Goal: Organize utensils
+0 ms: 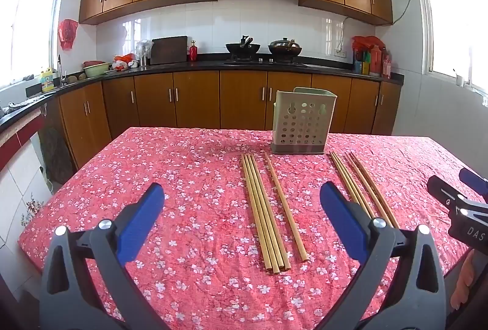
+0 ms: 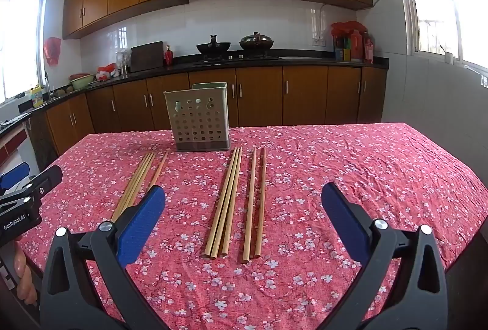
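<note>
Kitchen cabinets and a hob are framing a desk [image 1: 152, 165] draped in red floral cloth, and both hands are hovering at its near edge. Out front, the left gripper [image 1: 242, 220] is standing spread wide with nothing between its blue pads, and the right gripper [image 2: 244, 220] is matching it, equally wide and empty. Just ahead of the left one, four pale chopsticks [image 1: 263, 211] are lying bunched side by side, with a single chopstick [image 1: 285, 204] slightly apart. Ahead of the right one, three pale chopsticks [image 2: 225, 201] are lying together and two darker chopsticks [image 2: 256, 201] are sitting just beside them. Beyond all of them, the perforated utensil holder [image 2: 198, 124] is standing upright at the far side. Best play, by the look of it: come down across a bundle near its middle so the sticks are not fanning out. Nothing is blocking the way to the holder; only the wrinkled cloth may be snagging tips.
</note>
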### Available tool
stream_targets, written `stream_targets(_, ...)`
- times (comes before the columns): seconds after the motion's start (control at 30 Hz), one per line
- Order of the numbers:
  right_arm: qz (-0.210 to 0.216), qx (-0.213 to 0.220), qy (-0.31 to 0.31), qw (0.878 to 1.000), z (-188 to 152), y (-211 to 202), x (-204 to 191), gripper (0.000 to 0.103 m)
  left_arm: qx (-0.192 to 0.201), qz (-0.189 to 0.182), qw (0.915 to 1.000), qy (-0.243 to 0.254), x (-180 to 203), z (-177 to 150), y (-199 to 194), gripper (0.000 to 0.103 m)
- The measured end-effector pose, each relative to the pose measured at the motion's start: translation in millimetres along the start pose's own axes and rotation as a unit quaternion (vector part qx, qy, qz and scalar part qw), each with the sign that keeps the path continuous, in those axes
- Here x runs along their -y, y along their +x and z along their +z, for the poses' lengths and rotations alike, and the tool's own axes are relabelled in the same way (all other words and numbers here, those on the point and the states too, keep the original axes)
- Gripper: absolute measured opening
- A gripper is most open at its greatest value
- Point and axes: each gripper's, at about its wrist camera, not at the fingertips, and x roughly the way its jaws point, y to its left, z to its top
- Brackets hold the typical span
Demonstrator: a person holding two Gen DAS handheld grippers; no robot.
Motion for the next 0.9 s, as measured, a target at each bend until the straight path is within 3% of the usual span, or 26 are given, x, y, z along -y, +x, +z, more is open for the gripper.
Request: stream_targets(0.9,-0.001,0.000,0.002,1.000,0.8,0.3,1.1,0.101,0.002,-0.001,1.0000,0.000,-0.1,-0.1,-0.9,0.099)
